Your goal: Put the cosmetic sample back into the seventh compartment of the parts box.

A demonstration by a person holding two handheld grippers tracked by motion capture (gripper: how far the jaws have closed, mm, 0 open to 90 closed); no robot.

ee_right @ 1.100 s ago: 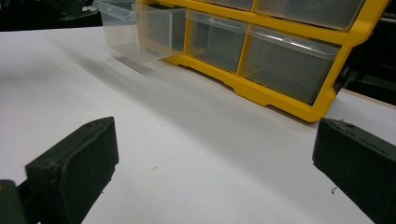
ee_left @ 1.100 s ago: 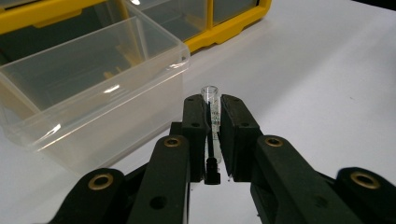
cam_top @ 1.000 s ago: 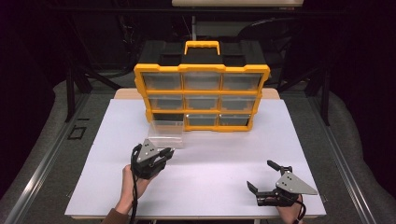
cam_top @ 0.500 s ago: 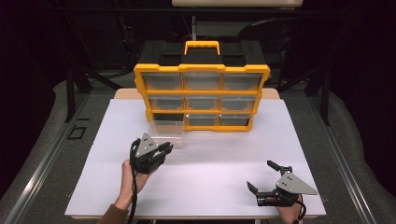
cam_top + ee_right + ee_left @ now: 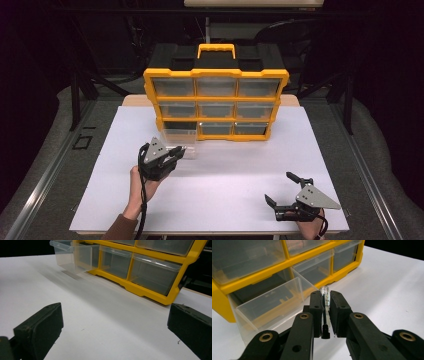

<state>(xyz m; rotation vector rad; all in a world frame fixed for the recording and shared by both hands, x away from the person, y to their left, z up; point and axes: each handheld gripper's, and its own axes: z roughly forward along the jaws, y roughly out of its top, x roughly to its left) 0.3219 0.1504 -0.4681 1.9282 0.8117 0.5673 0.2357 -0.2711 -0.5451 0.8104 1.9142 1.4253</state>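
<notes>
Beside the pulled-out clear drawer [image 5: 272, 305], your left gripper [image 5: 325, 305] pinches a small clear vial [image 5: 325, 293].
Your right gripper [image 5: 295, 197] rests near the table's [image 5: 225, 175] front edge, jaws wide apart, holding nothing.

Left tool [image 5: 172, 152] raised at near left, pointing far and slightly right, jaws pinched nearly together, left hand [image 5: 137, 182] and forearm rising from the near edge. Right tool [image 5: 282, 192] low at near right, level, pointing left, jaws spread wide, right hand [image 5: 310, 227] behind it.
</notes>
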